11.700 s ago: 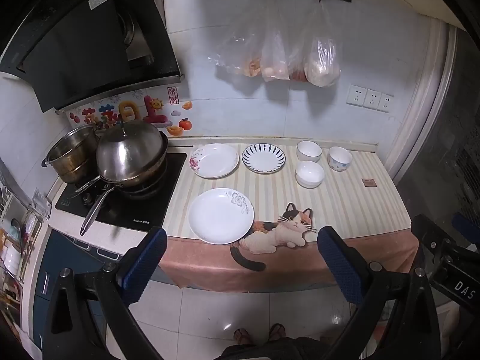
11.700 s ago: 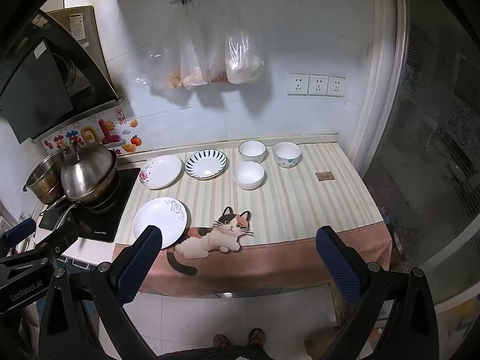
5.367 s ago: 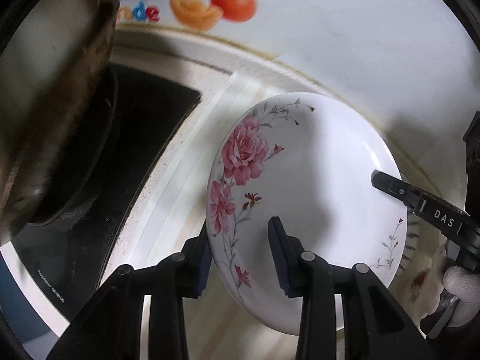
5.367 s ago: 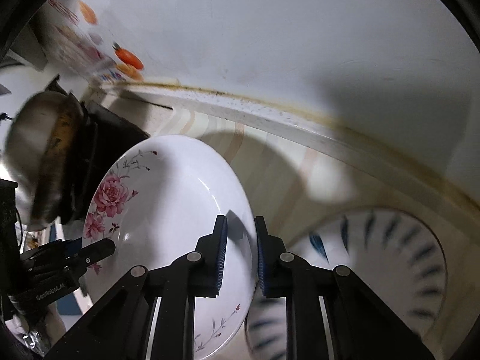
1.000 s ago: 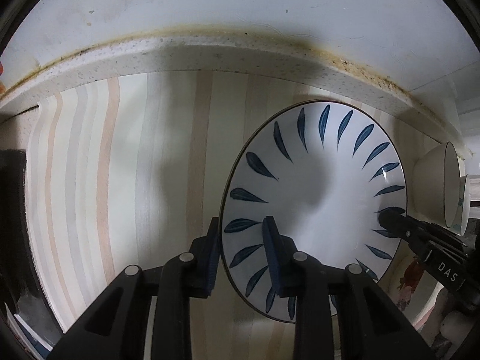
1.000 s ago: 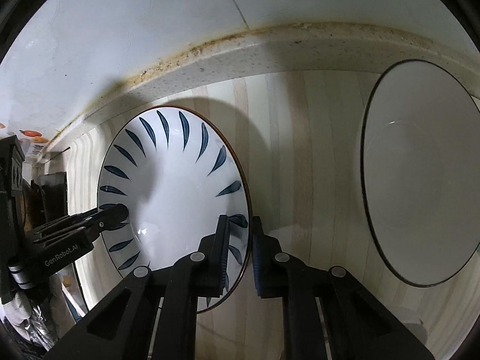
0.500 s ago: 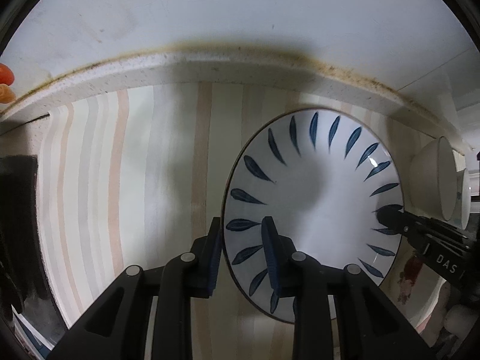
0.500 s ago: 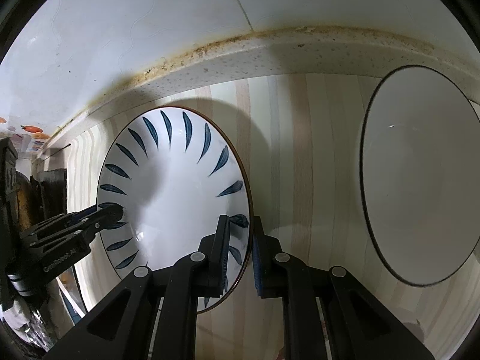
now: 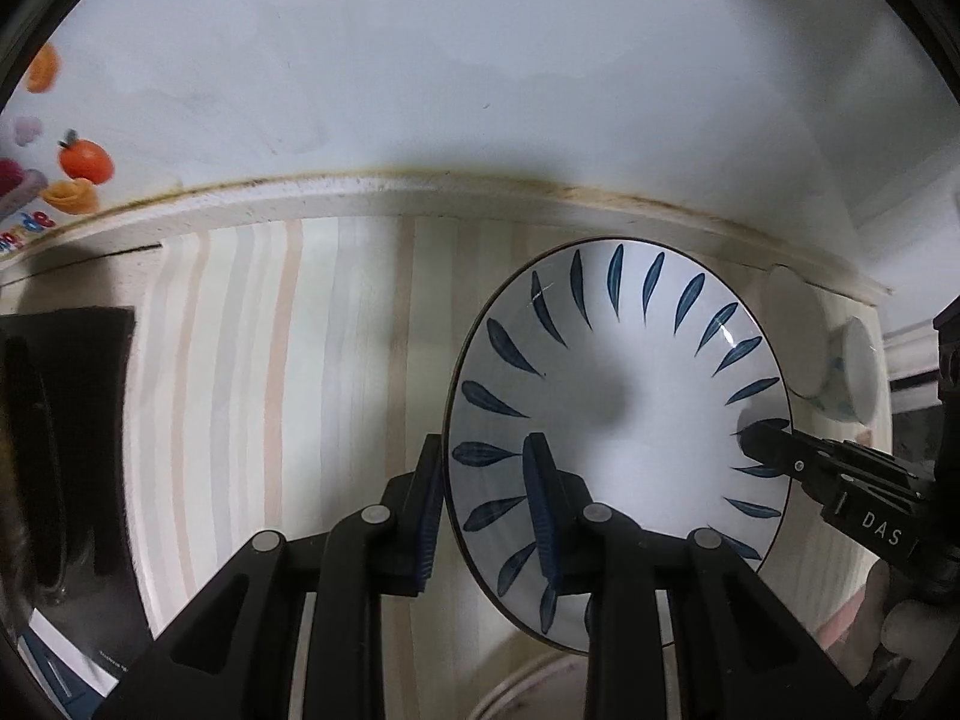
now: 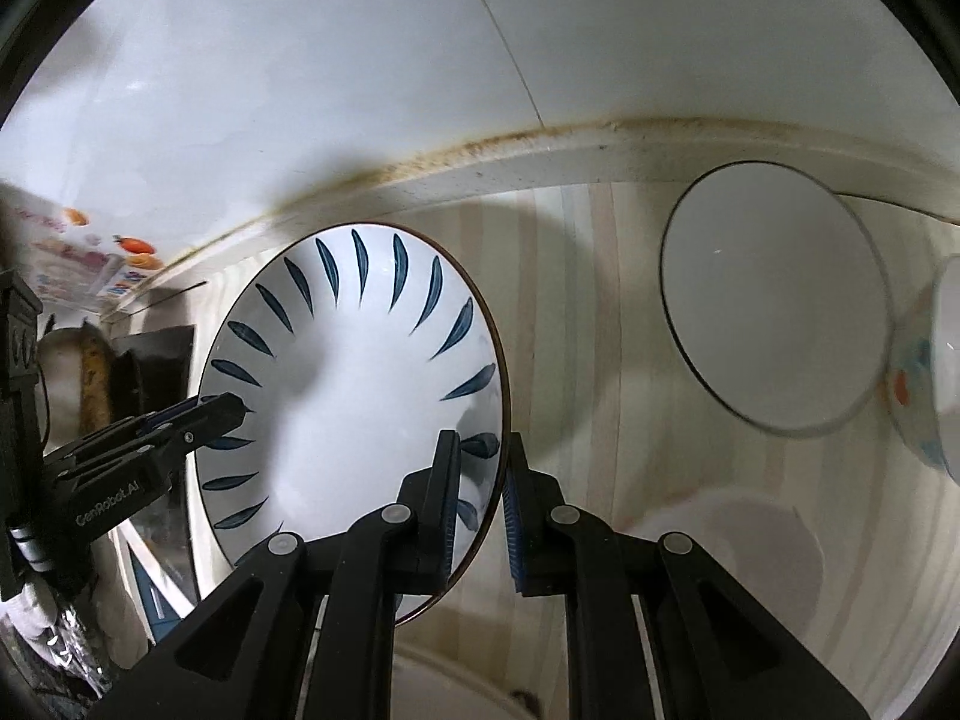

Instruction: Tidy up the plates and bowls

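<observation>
plate (image 9: pixel 624 396): centre-right of left wrist frame, above bench (image 9: pixel 336 360), rim between left hand-held gripper (image 9: pixel 486 480) pads at lower centre | right hand-held gripper (image 9: pixel 756 438): on plate's right rim | bowl (image 10: pixel 774 300): upper right of right wrist frame, on bench | second bowl (image 10: pixel 936 372): right edge, just beside first | stove (image 9: pixel 66 420): left edge | wall (image 9: pixel 480 90): top, behind bench

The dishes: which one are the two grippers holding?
The plate with dark blue leaf strokes around its rim. The left gripper and right gripper pinch opposite edges. The plain white bowl sits untouched on the counter.
</observation>
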`<state>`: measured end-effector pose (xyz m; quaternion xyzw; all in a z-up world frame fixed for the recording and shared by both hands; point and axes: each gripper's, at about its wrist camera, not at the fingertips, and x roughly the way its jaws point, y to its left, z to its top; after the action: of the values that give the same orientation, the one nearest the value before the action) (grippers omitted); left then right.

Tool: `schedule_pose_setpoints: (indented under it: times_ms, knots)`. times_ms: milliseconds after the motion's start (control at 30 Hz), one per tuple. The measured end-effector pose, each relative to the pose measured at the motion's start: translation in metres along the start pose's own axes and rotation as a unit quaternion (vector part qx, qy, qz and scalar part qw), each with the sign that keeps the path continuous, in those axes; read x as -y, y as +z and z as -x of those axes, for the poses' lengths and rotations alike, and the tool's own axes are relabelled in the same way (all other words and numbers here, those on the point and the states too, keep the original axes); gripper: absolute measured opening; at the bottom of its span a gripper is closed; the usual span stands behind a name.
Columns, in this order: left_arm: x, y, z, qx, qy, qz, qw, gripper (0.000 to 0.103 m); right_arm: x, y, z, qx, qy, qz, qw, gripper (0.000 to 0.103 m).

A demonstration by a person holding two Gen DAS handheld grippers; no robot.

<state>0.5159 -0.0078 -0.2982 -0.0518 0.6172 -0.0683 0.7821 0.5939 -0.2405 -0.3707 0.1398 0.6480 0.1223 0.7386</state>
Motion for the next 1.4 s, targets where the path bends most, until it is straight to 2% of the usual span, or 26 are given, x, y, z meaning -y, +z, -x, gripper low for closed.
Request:
schedule_pose_setpoints:
  times_ms: [167, 400, 567, 700, 933, 1067, 1400]
  knots:
    - [0.008, -0.033, 0.042, 0.024, -0.009, -0.018, 0.9995, 0.024, -0.011, -0.033, 0.043, 0.026, 0.004, 0.005, 1.000, 0.015]
    - [0.018, -0.075, 0.078, 0.036, -0.030, -0.029, 0.9985, 0.024, -0.018, -0.090, 0.096, 0.053, 0.010, 0.005, 0.999, 0.015]
    - [0.029, -0.108, 0.091, 0.029, -0.034, -0.041, 0.9982, 0.024, -0.016, -0.135, 0.118, 0.060, 0.012, 0.001, 0.998, 0.015]
    - [0.036, -0.132, 0.086, 0.015, -0.033, -0.052, 0.9980, 0.024, -0.011, -0.170, 0.124, 0.056, 0.011, -0.004, 0.998, 0.015]
    - [0.035, -0.169, 0.046, -0.036, -0.024, -0.058, 0.9974, 0.024, 0.007, -0.217, 0.099, 0.024, 0.015, -0.024, 0.999, 0.015]
    - [0.038, -0.186, 0.020, -0.065, -0.010, -0.068, 0.9955, 0.024, 0.019, -0.237, 0.069, 0.004, 0.019, -0.038, 0.999, 0.015]
    - [0.044, -0.198, -0.010, -0.087, 0.017, -0.090, 0.9920, 0.024, 0.047, -0.263, 0.018, -0.025, 0.031, -0.066, 0.997, 0.015]
